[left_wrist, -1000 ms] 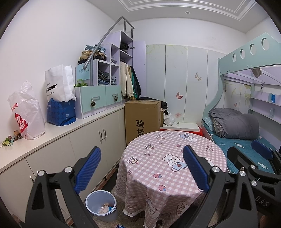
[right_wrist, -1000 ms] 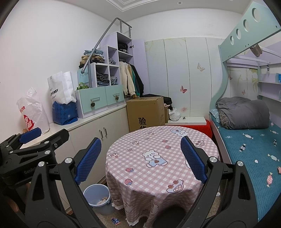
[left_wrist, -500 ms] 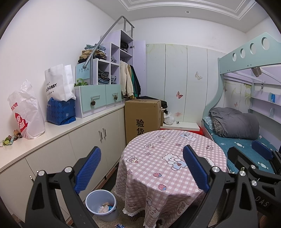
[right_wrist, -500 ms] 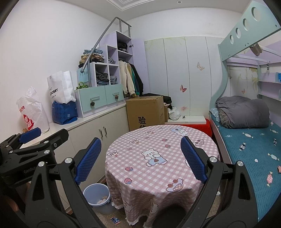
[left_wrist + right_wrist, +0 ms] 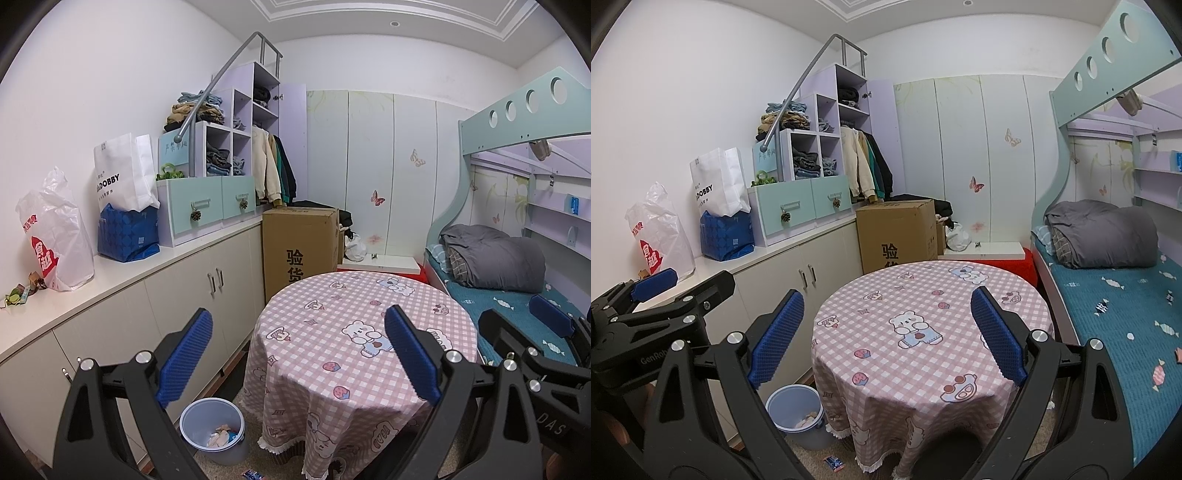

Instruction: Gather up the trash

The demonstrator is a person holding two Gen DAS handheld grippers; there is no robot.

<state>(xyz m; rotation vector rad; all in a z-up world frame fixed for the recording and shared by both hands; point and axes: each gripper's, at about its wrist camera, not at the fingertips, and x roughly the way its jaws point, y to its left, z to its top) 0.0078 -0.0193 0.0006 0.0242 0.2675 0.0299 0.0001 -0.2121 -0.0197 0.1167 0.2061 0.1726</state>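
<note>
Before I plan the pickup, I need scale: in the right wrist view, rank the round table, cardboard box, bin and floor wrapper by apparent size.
1. Round table
2. Cardboard box, though farther away
3. Bin
4. Floor wrapper

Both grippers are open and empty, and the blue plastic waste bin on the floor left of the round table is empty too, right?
Not quite. The blue plastic waste bin already holds some crumpled scraps, as the left wrist view shows. The left gripper and right gripper are open and empty.

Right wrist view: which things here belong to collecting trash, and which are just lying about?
Belongs to the job:
- blue bin on the floor beside the table, scraps already inside
- small blue wrapper on the floor
- left gripper and right gripper, both open and empty

Just lying about:
- cardboard box
- plastic bag
- grey duvet
</note>
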